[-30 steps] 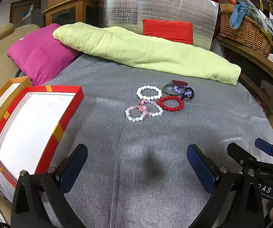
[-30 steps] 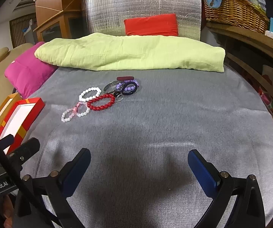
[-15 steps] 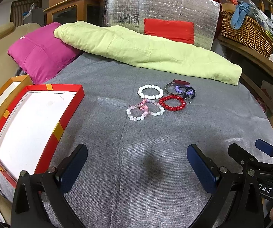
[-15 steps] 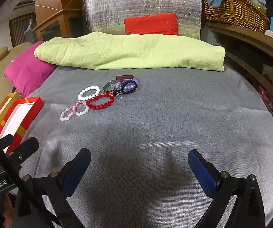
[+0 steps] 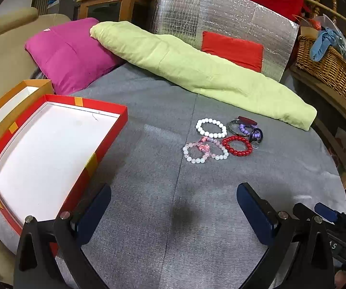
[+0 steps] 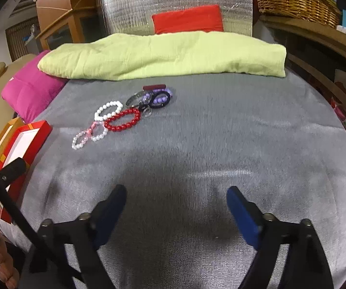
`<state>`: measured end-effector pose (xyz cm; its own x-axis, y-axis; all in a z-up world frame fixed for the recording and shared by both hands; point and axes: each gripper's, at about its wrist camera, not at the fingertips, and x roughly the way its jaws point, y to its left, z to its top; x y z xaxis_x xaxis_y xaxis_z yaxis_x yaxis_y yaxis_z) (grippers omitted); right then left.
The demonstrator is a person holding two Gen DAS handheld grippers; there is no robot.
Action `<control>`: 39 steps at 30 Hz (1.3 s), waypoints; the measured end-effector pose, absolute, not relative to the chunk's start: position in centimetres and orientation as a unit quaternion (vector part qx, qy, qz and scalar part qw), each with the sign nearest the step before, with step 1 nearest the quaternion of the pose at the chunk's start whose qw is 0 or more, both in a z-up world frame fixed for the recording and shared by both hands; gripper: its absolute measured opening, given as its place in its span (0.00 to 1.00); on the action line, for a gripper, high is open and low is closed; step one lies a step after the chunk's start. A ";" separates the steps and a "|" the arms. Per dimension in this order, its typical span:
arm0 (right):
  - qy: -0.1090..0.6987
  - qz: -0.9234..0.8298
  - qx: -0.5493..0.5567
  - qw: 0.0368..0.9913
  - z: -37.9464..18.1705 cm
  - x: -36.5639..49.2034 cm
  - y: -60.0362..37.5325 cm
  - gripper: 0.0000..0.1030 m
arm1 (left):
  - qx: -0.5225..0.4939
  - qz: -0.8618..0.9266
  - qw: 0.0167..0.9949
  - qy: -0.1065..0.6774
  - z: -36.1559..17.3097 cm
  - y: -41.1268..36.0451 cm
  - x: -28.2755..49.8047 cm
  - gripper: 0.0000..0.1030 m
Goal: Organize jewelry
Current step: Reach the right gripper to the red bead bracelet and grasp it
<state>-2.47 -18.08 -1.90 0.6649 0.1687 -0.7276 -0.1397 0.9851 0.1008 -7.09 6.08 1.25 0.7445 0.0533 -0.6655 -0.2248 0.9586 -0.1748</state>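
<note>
A: What is at the left?
B: The red box (image 5: 105, 142), open. Then the left gripper (image 5: 174, 207), jaws wide, holding nothing.
A: And the bracelets (image 5: 223, 137)?
B: Clustered on the grey cover (image 6: 221, 132), well ahead of both grippers. The right gripper (image 6: 176, 202) has just been closing, with nothing between its jaws.
</note>
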 end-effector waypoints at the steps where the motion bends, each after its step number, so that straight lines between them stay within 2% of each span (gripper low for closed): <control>1: 0.409 0.088 0.023 0.908 -2.1 -2.2 -18.1 0.82 | -0.122 0.075 0.925 0.351 1.0 6.2 -7.0 1.00; 4: 0.428 0.104 0.042 0.897 -2.0 -1.3 -17.8 0.76 | -0.136 0.068 0.921 0.358 0.7 6.5 -6.6 1.00; 12: 0.489 0.116 0.069 0.862 -0.3 6.1 -13.4 0.70 | -0.139 0.052 0.921 0.359 0.7 6.2 -6.3 1.00; 13: 0.502 0.115 0.069 0.854 -0.4 7.4 -12.6 0.68 | -0.142 0.051 0.921 0.359 0.7 6.4 -6.2 1.00; 15: 0.528 0.103 0.061 0.841 -1.0 9.5 -11.6 0.53 | -0.150 0.050 0.920 0.358 0.7 6.6 -6.1 1.00; 19: 0.557 0.061 0.041 0.827 -2.5 12.5 -10.2 0.50 | -0.165 0.047 0.917 0.360 0.7 7.0 -5.9 1.00; 22: 0.561 0.055 0.028 0.825 -3.1 13.2 -9.3 0.43 | -0.169 0.043 0.917 0.360 0.7 7.1 -5.8 1.00; 23: 0.555 0.063 0.027 0.829 -2.9 13.2 -9.1 0.37 | -0.169 0.043 0.917 0.360 0.7 7.1 -5.8 1.00; 24: 0.557 0.070 0.023 0.828 -2.9 13.1 -9.0 0.16 | -0.170 0.042 0.917 0.359 0.8 7.1 -5.9 1.00; 25: 0.560 0.076 0.023 0.824 -2.8 13.0 -9.1 0.11 | -0.171 0.043 0.917 0.358 0.8 7.2 -5.9 1.00; 28: 0.567 0.078 0.012 0.820 -2.5 12.1 -9.8 0.04 | -0.173 0.044 0.916 0.360 0.7 7.2 -5.9 1.00; 34: 0.563 0.081 0.075 0.819 -2.1 11.0 -13.9 0.04 | -0.170 0.043 0.916 0.360 0.8 6.9 -6.0 1.00; 36: 0.555 0.091 0.122 0.818 -1.7 11.3 -14.5 0.14 | -0.171 0.044 0.916 0.360 0.8 7.0 -6.1 1.00; 37: 0.555 0.091 0.132 0.816 -1.5 11.5 -14.7 0.21 | -0.172 0.044 0.916 0.360 0.8 7.0 -6.1 1.00; 39: 0.551 0.088 0.129 0.819 -1.1 12.0 -13.9 0.75 | -0.174 0.043 0.915 0.361 0.8 7.0 -6.1 1.00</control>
<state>12.02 -13.87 -1.06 0.3762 0.2869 -0.8810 -0.0021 0.9511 0.3088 -6.10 7.01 0.77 0.7353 -0.0460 -0.6761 -0.2047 0.9360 -0.2863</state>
